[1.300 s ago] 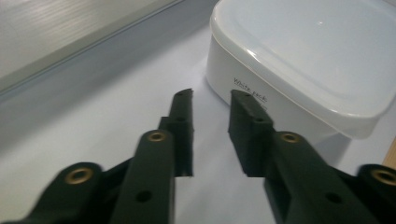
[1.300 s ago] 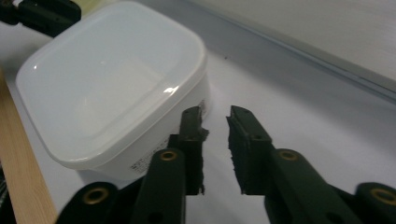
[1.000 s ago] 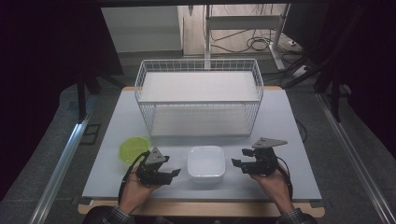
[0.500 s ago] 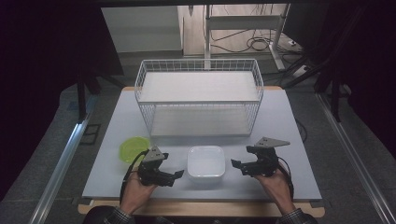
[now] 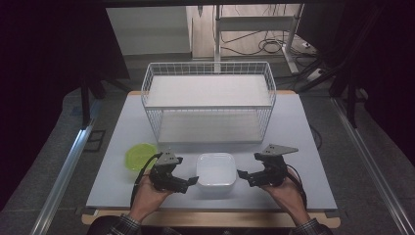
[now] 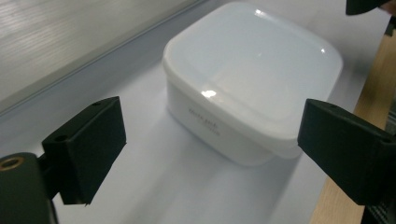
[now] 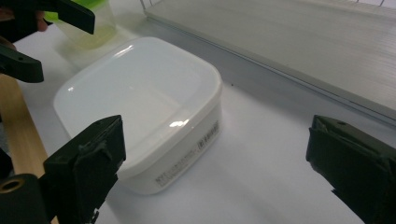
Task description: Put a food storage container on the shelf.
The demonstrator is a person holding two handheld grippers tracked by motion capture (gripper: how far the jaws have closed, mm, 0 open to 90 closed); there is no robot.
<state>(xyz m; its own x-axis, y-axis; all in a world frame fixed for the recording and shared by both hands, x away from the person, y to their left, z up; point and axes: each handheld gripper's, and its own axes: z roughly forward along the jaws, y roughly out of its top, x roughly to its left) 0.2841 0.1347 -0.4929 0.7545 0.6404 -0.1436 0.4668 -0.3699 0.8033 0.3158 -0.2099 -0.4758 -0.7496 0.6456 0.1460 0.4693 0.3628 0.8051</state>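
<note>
A white square lidded container (image 5: 216,169) sits on the white table top (image 5: 303,132) near its front edge, between my two grippers. My left gripper (image 5: 190,182) is just left of it and points at it, open; its jaws have just been opening and nothing is between them. In the left gripper view the container (image 6: 252,65) lies just beyond the spread jaws of that gripper (image 6: 212,126). My right gripper (image 5: 243,176) is just right of the container, open, its jaws also just opening wider. The right gripper (image 7: 215,140) faces the container (image 7: 140,93), with no pad touching it.
A lime-green bowl (image 5: 139,155) stands left of the left hand. A white wire rack (image 5: 209,100) with two shelves spans the back of the table. The table's wooden front edge (image 5: 210,219) runs under my wrists. Metal rails flank the table on the floor.
Both grippers' jaws stand wider apart than a second ago. The hands have stayed beside the container, which has not moved.
</note>
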